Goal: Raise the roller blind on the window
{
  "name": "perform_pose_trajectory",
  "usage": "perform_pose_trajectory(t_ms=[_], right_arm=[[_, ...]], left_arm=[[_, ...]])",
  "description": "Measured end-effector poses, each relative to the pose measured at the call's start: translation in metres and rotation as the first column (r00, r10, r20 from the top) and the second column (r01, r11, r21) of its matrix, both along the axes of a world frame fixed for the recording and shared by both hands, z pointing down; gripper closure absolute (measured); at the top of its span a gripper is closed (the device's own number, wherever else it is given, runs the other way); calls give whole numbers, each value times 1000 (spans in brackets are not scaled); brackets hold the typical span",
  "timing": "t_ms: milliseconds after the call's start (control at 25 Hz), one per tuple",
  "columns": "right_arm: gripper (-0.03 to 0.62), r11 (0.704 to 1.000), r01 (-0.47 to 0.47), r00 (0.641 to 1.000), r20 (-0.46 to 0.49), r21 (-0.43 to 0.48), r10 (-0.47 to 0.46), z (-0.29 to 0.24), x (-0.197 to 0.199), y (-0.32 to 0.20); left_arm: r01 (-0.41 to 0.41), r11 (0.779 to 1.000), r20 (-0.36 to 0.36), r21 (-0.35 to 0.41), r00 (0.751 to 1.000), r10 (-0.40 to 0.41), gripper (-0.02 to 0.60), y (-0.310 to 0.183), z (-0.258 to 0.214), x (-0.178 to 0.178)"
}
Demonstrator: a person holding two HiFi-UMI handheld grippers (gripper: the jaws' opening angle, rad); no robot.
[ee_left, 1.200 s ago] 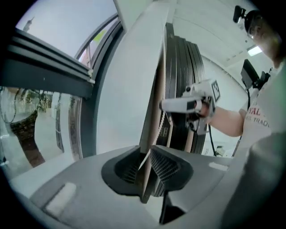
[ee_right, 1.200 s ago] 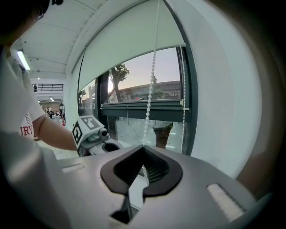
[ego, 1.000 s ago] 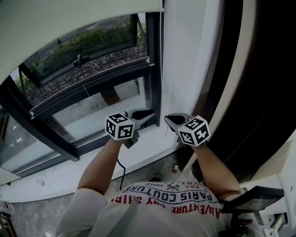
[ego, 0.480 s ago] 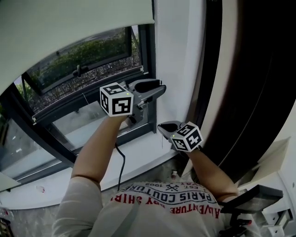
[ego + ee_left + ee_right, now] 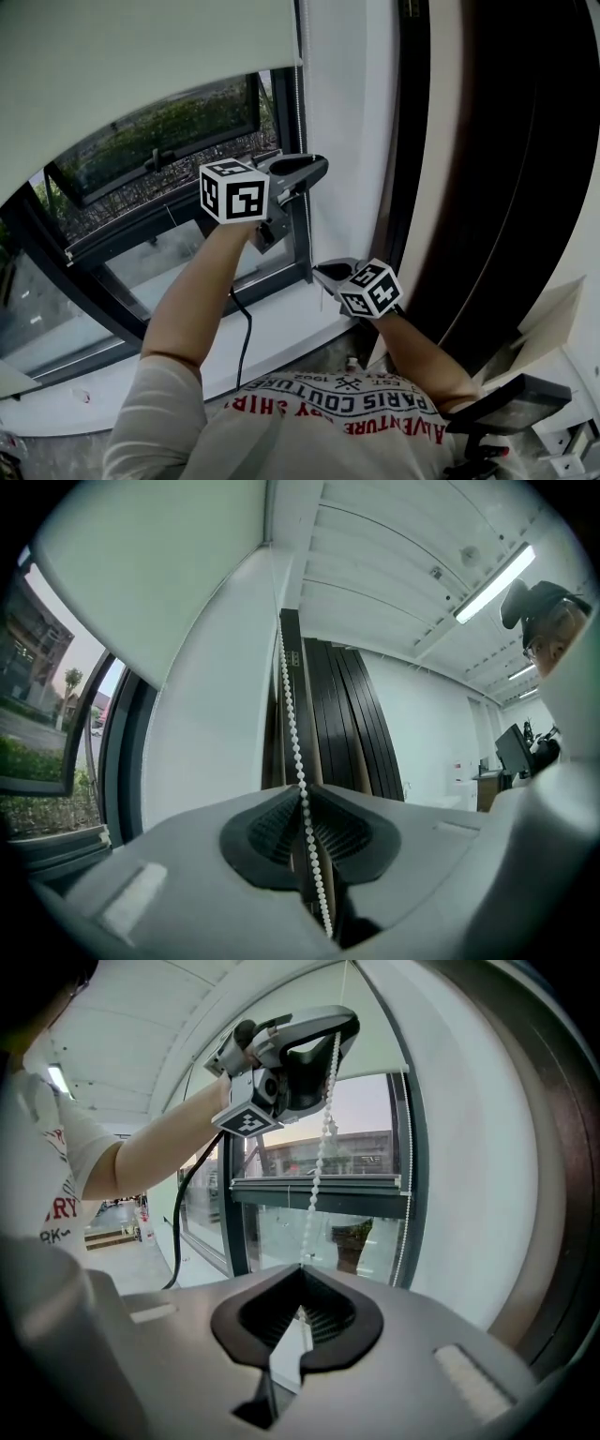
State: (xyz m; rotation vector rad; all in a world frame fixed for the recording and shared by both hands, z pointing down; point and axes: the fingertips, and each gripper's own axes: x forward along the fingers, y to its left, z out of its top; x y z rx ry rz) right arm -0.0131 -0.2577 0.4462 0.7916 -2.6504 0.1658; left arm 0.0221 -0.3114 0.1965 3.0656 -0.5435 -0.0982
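The pale roller blind (image 5: 122, 75) covers the window's upper part. Its white bead chain (image 5: 299, 94) hangs down the right side of the frame. My left gripper (image 5: 322, 169) is raised beside the frame. Its jaws are closing, and the chain (image 5: 291, 724) runs between its black pads (image 5: 272, 827), which pinch it. Lower and nearer the sill, my right gripper (image 5: 319, 272) is shut on the same chain (image 5: 322, 1147). The chain comes down from the left gripper (image 5: 342, 1030) into the right gripper's (image 5: 300, 1267) closed pads.
The dark window frame (image 5: 281, 272) stands over a white sill (image 5: 187, 347). A white wall strip (image 5: 347, 141) and dark vertical panels (image 5: 487, 187) lie to the right. A black cable (image 5: 246, 328) hangs from my left arm. A chair part (image 5: 506, 403) is at the bottom right.
My left gripper rose from sill height to beside the frame, opened wide, then closed on the chain. My right gripper sank lower, still shut on the chain.
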Motion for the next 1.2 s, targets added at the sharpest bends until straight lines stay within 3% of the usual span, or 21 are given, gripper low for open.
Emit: perform_pose_trajectory(t_ms=[360, 600, 800, 1200], right_arm=[[588, 1000, 10, 1000, -2, -3, -10, 1, -2, -2], [588, 1000, 6, 1000, 9, -16, -6, 6, -1, -8], [588, 998, 2, 1000, -9, -66, -2, 34, 2, -12], [588, 985, -31, 999, -32, -171, 25, 96, 20, -12]], left_arm=[[-85, 994, 0, -75, 996, 85, 566, 4, 1, 2], [-56, 995, -28, -87, 998, 54, 568, -5, 6, -1], [-53, 994, 29, -96, 998, 56, 568, -11, 34, 2], [37, 995, 97, -92, 995, -28, 568, -18, 100, 14]])
